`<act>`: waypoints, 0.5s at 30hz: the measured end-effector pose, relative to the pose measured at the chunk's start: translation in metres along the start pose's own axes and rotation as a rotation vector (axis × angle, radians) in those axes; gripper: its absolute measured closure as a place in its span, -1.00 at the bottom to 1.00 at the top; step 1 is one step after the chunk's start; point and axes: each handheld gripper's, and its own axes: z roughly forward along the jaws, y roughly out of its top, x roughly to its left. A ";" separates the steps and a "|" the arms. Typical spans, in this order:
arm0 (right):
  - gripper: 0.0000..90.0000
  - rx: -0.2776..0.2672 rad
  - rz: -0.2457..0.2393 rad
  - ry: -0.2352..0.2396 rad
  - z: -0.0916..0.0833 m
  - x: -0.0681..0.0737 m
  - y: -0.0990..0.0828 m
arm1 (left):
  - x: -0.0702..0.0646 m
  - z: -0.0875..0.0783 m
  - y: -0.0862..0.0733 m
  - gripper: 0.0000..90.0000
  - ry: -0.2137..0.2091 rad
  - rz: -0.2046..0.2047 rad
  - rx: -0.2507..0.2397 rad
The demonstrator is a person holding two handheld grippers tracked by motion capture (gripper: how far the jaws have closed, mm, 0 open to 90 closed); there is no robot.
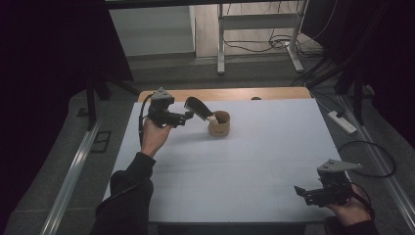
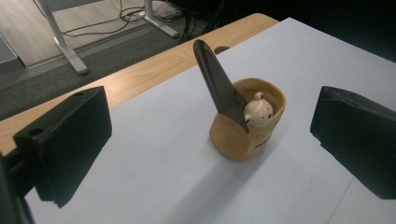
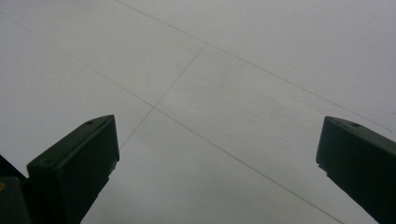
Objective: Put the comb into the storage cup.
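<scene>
You are aiming your left gripper (image 2: 210, 140), jaws wide and empty, at the tan cup (image 2: 247, 126); bumping its leaning dark blade (image 2: 219, 86) could be tipping it over.

A white counter (image 1: 254, 161) with a wooden far edge (image 1: 235, 93). Beyond it, a metal frame (image 1: 222, 44), floor cables (image 1: 264, 44) and a power strip (image 1: 342, 122).

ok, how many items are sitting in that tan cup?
2: a dark flat blade leaning out over the tan cup's rim, and a small cream bear-like figure beside it. More may be hidden lower down.
</scene>
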 end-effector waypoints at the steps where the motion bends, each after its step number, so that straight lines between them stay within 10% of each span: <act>1: -1.00 -0.001 0.000 -0.001 0.000 0.000 0.000 | 0.000 -0.001 -0.001 -1.00 -0.001 -0.003 -0.001; 15: -1.00 -0.001 -0.016 -0.017 0.000 0.002 0.000 | -0.006 -0.010 -0.011 -1.00 -0.019 -0.012 -0.006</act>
